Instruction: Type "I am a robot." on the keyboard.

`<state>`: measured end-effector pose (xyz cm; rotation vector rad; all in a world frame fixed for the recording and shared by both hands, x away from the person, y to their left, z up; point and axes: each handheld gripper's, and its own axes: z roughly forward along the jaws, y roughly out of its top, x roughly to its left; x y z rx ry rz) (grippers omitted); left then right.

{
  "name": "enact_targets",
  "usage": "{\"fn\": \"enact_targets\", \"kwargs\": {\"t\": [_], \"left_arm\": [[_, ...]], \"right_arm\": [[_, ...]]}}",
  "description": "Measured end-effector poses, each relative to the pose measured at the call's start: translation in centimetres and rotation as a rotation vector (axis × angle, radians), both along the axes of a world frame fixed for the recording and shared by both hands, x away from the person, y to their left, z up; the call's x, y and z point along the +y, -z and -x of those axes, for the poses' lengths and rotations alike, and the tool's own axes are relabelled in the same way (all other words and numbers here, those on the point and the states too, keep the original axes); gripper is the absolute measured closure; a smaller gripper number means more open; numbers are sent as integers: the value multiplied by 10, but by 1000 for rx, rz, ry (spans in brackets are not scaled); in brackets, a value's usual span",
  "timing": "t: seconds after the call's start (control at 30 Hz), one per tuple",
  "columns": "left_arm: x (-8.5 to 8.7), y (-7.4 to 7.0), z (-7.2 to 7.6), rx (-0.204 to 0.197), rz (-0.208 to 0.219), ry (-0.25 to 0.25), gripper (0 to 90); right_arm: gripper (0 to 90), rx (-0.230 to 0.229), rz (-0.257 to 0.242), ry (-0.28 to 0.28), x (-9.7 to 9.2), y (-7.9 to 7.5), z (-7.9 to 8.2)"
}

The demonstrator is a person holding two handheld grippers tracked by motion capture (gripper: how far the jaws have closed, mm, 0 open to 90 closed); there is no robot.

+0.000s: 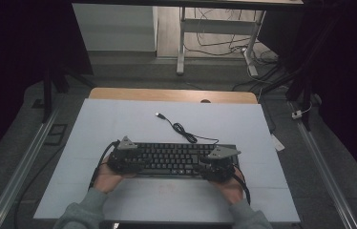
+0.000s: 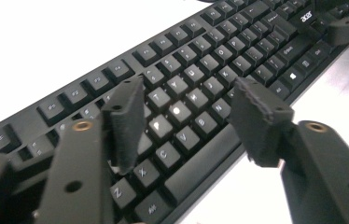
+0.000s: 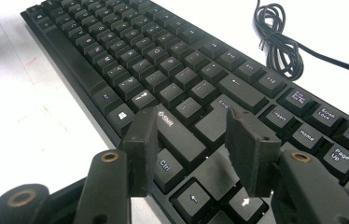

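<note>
a white table (image 1: pixel 119 124) carries a black keyboard (image 1: pixel 174 158) near your edge, its coiled cable (image 1: pixel 182 130) trailing behind. your left gripper (image 2: pixel 186 109) hovers jaws spread over the left keys; your right gripper (image 3: pixel 191 135) likewise over the right-hand keys.

Grey-green sleeves (image 1: pixel 87 210), black hand-held gripper (image 1: pixel 128 160), brass-ringed screws

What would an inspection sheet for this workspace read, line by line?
Surface: white table, wooden edge at the far side.
Job's things: black keyboard lying flat near the person.
Clutter: nothing seen.
Grippers: left gripper open above the letter keys; right gripper open above the Shift and Enter keys.
Cables: keyboard cable loosely bundled behind the keyboard, USB plug lying free.
Surroundings: dim room, desk frame and floor cables beyond.
</note>
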<state>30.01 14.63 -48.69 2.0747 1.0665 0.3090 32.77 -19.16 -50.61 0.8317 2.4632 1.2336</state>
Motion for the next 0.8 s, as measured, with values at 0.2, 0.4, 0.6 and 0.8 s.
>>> {"fn": "enact_targets", "kwargs": {"t": [0.2, 0.4, 0.6, 0.8], "left_arm": [[10, 3, 13, -5, 15, -9, 355], [22, 11, 24, -13, 18, -14, 333], [30, 16, 29, -18, 18, -21, 325], [34, 17, 30, -27, 14, -26, 323]], "right_arm": [[540, -3, -5, 1, -1, -1, 0], [540, -5, -15, 2, -1, -1, 1], [540, -7, -22, 0, -1, -1, 0], [540, -10, -28, 1, -1, -2, 1]]}}
